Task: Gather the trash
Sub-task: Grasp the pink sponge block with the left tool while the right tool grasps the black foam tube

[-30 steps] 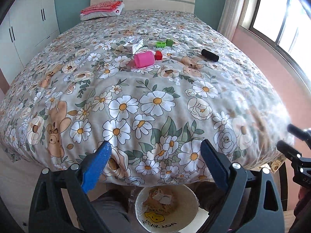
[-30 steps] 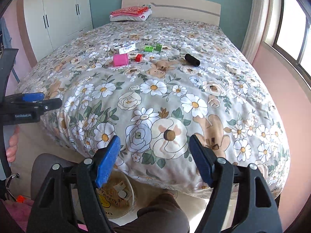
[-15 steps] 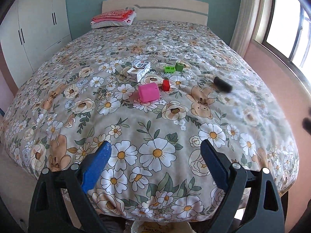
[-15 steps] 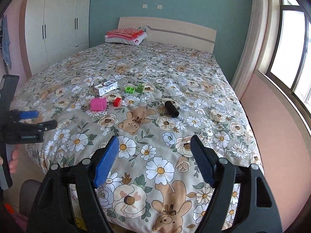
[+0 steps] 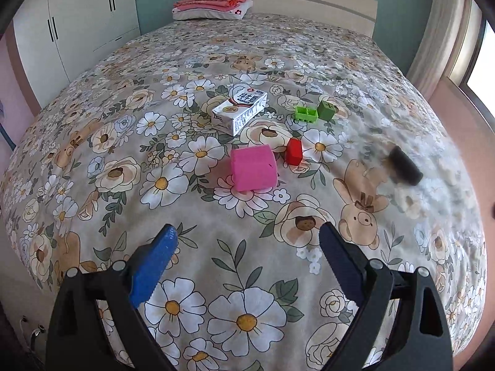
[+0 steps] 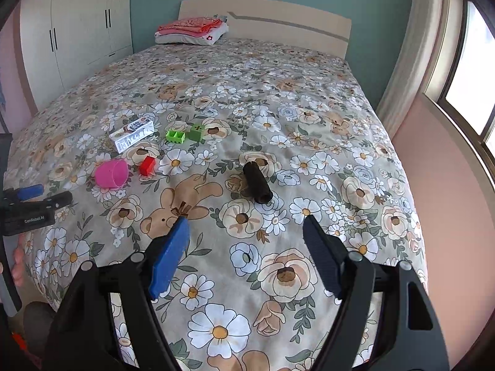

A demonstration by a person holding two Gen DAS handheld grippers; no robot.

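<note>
Six pieces of litter lie scattered on a flower-print bed (image 5: 92,185) as a person with tongs in each hand leans in to clear it. Nothing appears collected from this spread yet: a milk carton (image 5: 239,111), a pink cup on its side (image 5: 253,168), a small red block (image 5: 294,151), two green blocks (image 5: 306,113) and (image 5: 326,109), and a black tube (image 6: 256,182) all rest on the bedspread, none of them touched. The left tongs (image 5: 247,259) stand wide open and empty, hovering over the bedspread short of the pink cup. The right tongs (image 6: 246,247) are likewise spread wide with nothing between them, pointed toward the black tube just ahead. No bin shows in either view. By the look of it, every item remains to be picked up, the cup and the tube being the likeliest first grabs.
</note>
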